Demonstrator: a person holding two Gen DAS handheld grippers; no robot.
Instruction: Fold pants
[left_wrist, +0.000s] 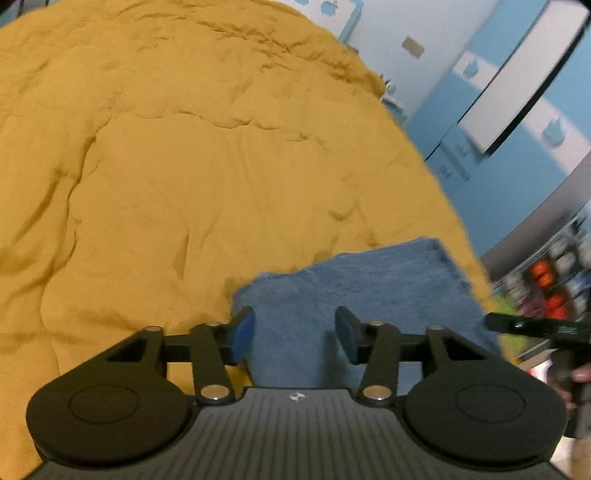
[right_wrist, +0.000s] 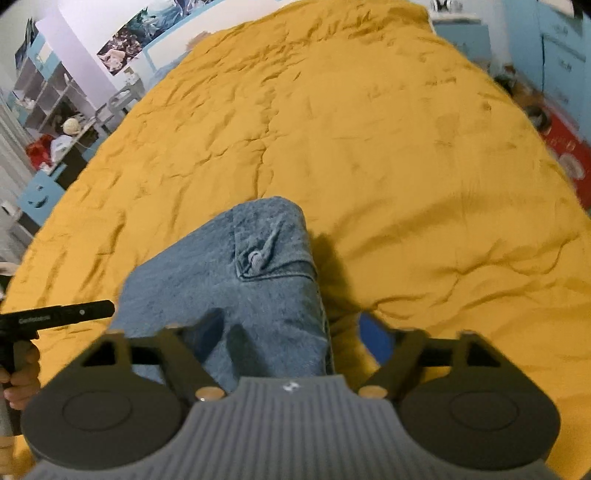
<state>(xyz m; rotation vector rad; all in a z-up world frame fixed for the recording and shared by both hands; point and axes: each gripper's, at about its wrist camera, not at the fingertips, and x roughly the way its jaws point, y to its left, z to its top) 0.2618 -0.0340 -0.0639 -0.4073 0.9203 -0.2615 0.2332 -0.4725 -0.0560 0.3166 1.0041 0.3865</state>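
Note:
Blue denim pants (left_wrist: 369, 291) lie folded on a mustard-yellow bedspread (left_wrist: 184, 166). My left gripper (left_wrist: 295, 334) is open, its blue-padded fingers apart just above the near edge of the denim. In the right wrist view the pants (right_wrist: 240, 280) show a back pocket and lie under my right gripper (right_wrist: 291, 332), which is open wide. Its left finger is hidden behind the denim; its right finger (right_wrist: 373, 339) sits over the bedspread (right_wrist: 406, 166). Neither gripper holds cloth.
The other hand-held gripper shows at the right edge of the left wrist view (left_wrist: 535, 326) and at the left edge of the right wrist view (right_wrist: 55, 317). Blue cabinets (left_wrist: 498, 110) stand past the bed's right side; shelves (right_wrist: 48, 96) stand on its left.

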